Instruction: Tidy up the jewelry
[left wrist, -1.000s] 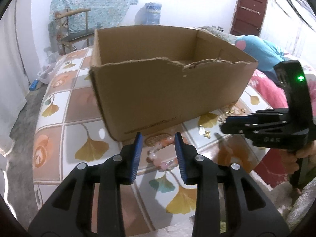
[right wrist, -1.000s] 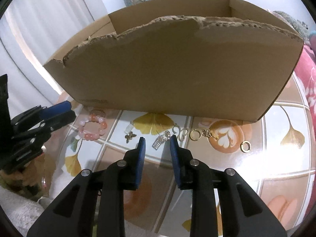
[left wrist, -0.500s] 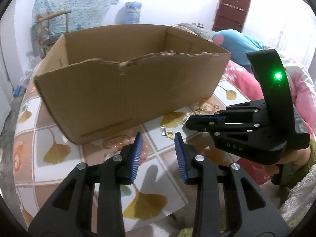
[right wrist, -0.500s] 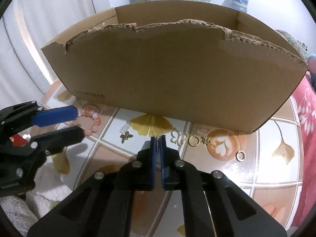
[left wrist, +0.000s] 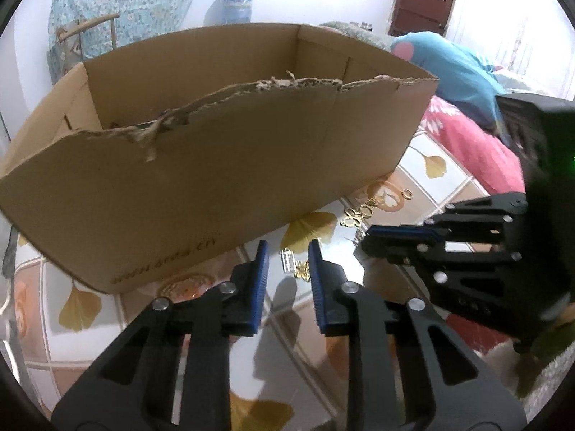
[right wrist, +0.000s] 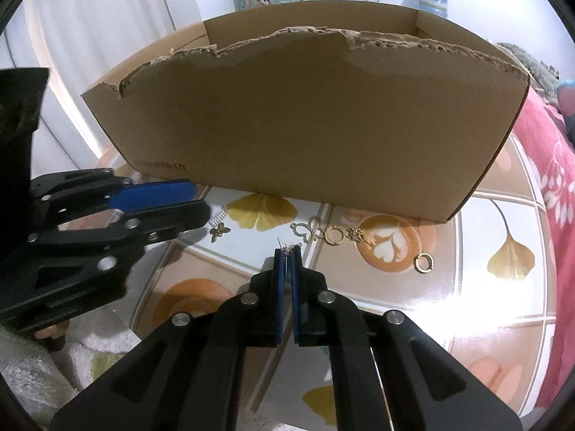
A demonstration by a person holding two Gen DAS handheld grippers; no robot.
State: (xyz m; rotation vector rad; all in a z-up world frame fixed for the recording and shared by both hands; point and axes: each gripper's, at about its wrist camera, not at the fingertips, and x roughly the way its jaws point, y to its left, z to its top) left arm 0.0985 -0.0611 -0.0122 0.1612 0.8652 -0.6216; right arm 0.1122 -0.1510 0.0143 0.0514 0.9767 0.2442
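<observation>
An open cardboard box [left wrist: 201, 165] with a torn front rim stands on the tiled table; it also shows in the right wrist view [right wrist: 305, 118]. My right gripper [right wrist: 286, 251] is shut on a small silver earring [right wrist: 284, 248], held just above the table. It shows side-on in the left wrist view [left wrist: 366, 239]. My left gripper [left wrist: 286, 251] is open and empty, its fingers either side of a silver clip [left wrist: 287, 259] and a gold butterfly charm [left wrist: 303, 271]. In the right wrist view my left gripper [right wrist: 201, 201] sits next to that clip [right wrist: 218, 217] and charm [right wrist: 220, 231].
More gold pieces lie in front of the box: a butterfly outline [right wrist: 305, 230], a ring [right wrist: 333, 235], a flower piece [right wrist: 357, 234] and another ring [right wrist: 423, 263]. A pink blanket [right wrist: 550, 165] lies to the right. The table's front edge is near.
My right gripper closed on the silver earring and now holds it. My left gripper swung right, away from the pink bead bracelet, to the silver clip and butterfly charm.
</observation>
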